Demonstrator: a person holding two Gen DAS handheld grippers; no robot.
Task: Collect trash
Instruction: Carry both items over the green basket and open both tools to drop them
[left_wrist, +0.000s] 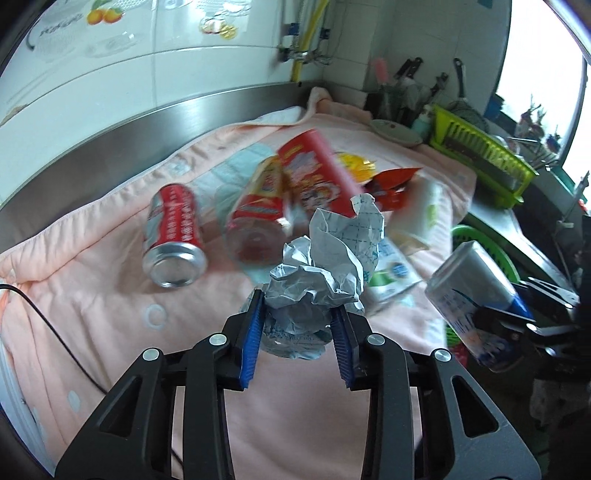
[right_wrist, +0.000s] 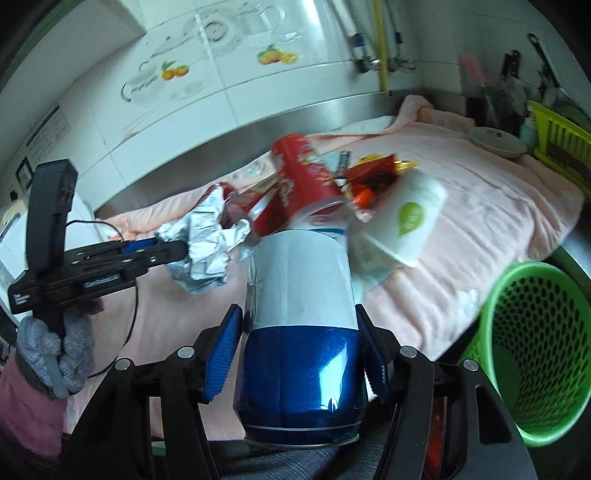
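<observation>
My left gripper (left_wrist: 297, 314) is shut on a crumpled paper ball (left_wrist: 325, 273), lifted above the pink towel (left_wrist: 92, 302); the same gripper (right_wrist: 181, 254) and paper ball (right_wrist: 207, 251) show at the left of the right wrist view. My right gripper (right_wrist: 299, 325) is shut on a blue and white can (right_wrist: 299, 332), which also appears at the right of the left wrist view as the can (left_wrist: 476, 299). On the towel lie a red soda can (left_wrist: 173, 236), a red-labelled bottle (left_wrist: 258, 214), a red snack tube (left_wrist: 317, 173), a red wrapper (left_wrist: 391, 184) and a white cup (right_wrist: 410, 218).
A green perforated bin (right_wrist: 535, 350) stands off the counter's right edge. A steel backsplash (left_wrist: 110, 140) and tiled wall run behind. A green dish rack (left_wrist: 484, 155), a plate and utensils sit at the far right. A black cable (left_wrist: 55, 332) crosses the towel at left.
</observation>
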